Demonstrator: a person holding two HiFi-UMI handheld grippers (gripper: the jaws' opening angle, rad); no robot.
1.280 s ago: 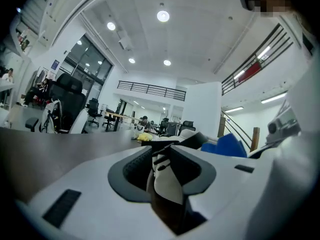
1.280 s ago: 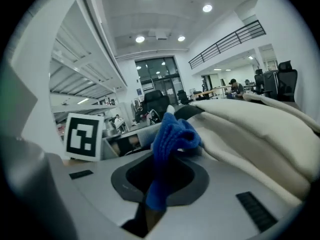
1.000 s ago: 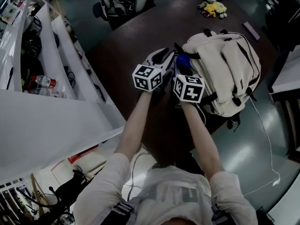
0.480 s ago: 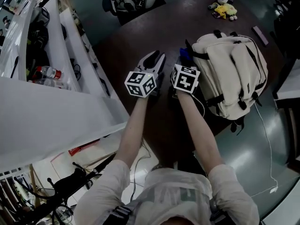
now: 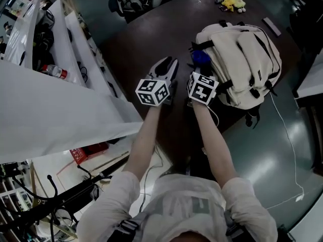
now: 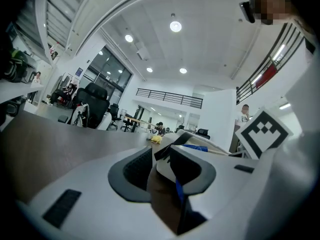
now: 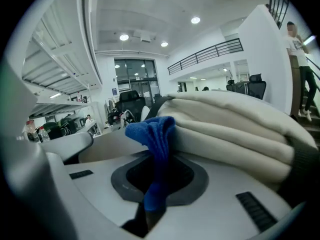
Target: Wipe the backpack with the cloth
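Clamping blue cloth (image 7: 150, 129) in right gripper (image 7: 154, 156), against backpack (image 5: 247, 59); left gripper (image 6: 164, 155) closed, empty, alongside.

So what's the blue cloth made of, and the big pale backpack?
The blue cloth looks like soft, fuzzy towelling, maybe microfibre: its surface is nubby and matte, and it folds limply. The backpack looks like smooth woven fabric, perhaps nylon or canvas, cream and matte: it puckers into soft rolls and carries black webbing straps. The exact fibres can't be told from here.
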